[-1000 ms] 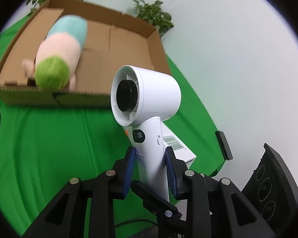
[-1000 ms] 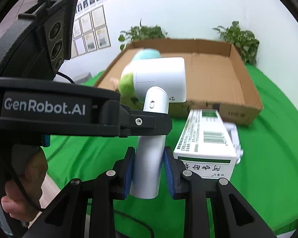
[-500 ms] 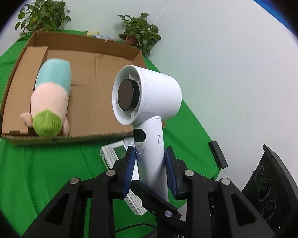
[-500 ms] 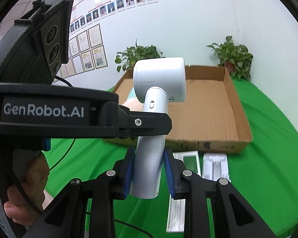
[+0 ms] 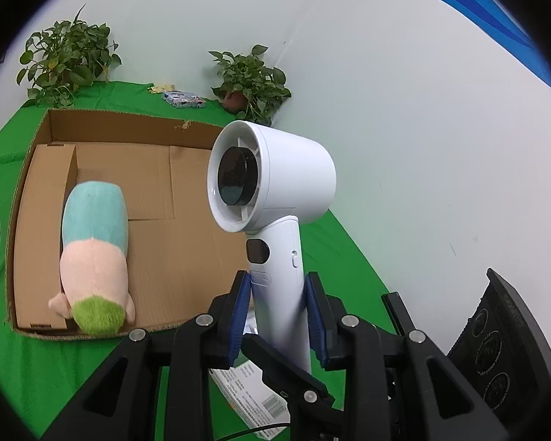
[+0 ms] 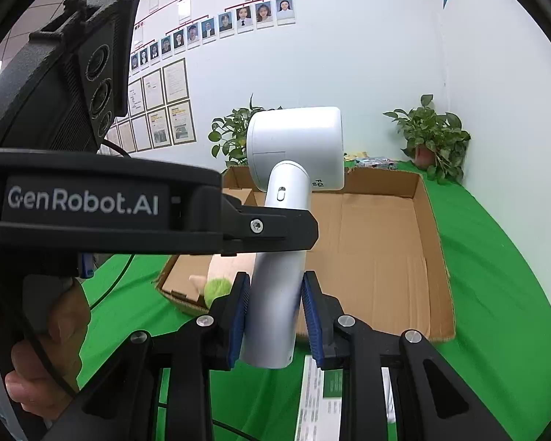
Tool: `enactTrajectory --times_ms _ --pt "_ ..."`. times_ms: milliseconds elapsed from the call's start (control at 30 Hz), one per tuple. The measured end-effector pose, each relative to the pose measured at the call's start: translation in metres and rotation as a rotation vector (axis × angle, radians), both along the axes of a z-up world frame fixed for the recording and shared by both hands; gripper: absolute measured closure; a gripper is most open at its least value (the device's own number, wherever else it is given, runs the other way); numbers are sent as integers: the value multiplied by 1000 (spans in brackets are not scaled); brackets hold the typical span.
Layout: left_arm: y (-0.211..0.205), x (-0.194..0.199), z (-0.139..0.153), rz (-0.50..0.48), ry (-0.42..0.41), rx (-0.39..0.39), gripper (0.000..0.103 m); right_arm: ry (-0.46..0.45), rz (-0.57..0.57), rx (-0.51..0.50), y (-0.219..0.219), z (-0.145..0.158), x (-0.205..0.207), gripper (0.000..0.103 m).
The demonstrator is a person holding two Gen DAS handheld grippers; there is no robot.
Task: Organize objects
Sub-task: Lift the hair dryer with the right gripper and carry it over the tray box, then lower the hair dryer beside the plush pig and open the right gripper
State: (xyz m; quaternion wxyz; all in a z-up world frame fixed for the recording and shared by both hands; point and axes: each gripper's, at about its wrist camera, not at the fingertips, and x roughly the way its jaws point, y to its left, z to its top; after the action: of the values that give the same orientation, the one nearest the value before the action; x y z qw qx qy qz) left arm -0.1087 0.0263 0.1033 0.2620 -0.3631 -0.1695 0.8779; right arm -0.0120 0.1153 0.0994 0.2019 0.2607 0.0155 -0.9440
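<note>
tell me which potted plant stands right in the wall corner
The potted plant with the visible reddish pot, beyond the cardboard box's far right corner. The other plant sits farther left along the wall.

Left tool clamps white fan; plush in box.

glossy plastic fan, matt cardboard box

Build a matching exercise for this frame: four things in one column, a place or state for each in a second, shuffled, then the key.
Things
1. fan
2. plush toy
3. plant
4. white carton

Places or states
A. lying in the cardboard box
B. on the green cloth, under the grippers
C. clamped by both grippers
D. in the corner behind the box

Pairs: 1-C, 2-A, 3-D, 4-B
</note>
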Motion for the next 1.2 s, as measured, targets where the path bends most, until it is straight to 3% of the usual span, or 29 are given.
enactTrajectory --times_ms 300,600,967,1200 --pt "-23 -58 4 23 -57 -29 74 -59 44 -17 -20 15 -69 76" --pt "-30 -118 -22 38 -164 -38 74 -173 59 -38 -35 -4 -140 76" --pt "-33 -151 -114 45 -359 -82 74 -358 53 -53 -50 -99 -183 76" --pt "-31 -153 -132 62 -386 -112 74 -411 53 -95 -50 -137 -209 77"
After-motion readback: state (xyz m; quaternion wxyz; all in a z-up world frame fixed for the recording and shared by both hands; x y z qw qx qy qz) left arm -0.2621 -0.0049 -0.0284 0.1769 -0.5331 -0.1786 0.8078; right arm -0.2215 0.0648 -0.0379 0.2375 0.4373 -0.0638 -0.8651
